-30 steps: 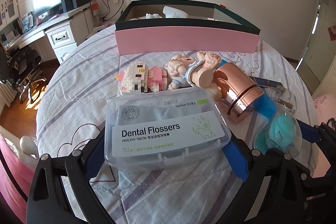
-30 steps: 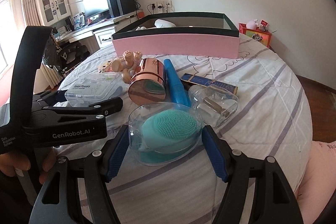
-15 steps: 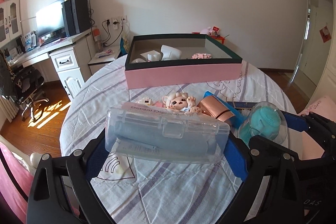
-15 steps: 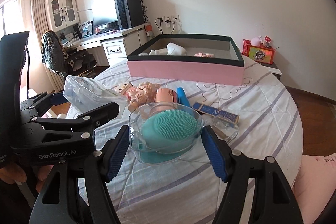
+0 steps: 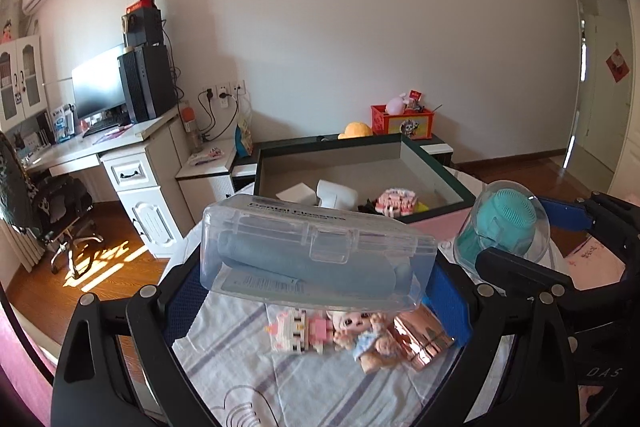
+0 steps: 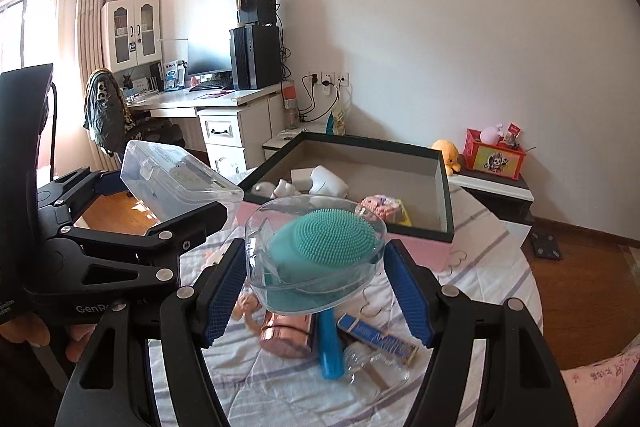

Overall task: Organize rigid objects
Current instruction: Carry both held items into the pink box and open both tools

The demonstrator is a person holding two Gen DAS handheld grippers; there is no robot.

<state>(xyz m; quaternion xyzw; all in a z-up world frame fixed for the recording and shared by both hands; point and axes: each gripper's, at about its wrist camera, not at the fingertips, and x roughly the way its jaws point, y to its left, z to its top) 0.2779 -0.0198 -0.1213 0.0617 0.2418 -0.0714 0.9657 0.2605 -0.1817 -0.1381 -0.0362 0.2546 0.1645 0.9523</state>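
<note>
The pink storage box (image 5: 436, 223) with the dark green rim stands on the striped bedsheet (image 5: 240, 367) and is taken here as the landmark. In front of it and to its left, the left gripper (image 5: 316, 287) is lifted above the sheet, and its blue pads (image 5: 446, 295) press on the two ends of a clear dental flosser case (image 5: 316, 255), so the jaws stand wide but closed on this case, which is tilted with its label turned away from the camera. Below the case, on the sheet in front of the box, lie a pink-and-white brick toy (image 5: 298, 331), a small doll (image 5: 366, 337) and a rose-gold cylinder (image 5: 424, 341), close together. To the right, also in front of the box and raised off the sheet, the right gripper (image 6: 316, 279) holds a clear round case with a teal silicone face brush (image 6: 324, 247) inside; its jaws are about halfway apart and both blue pads touch the sides of the case. Under it on the sheet lie a blue tube (image 6: 330, 347), a flat blue packet (image 6: 378, 341) and a clear plastic container (image 6: 376, 367). Inside the box I can see some white objects (image 6: 320, 183) and another small brick toy (image 6: 382, 207) near its front wall. At the lower left edge of the right wrist view, fingers (image 6: 24, 335) of the person grip the left tool
</note>
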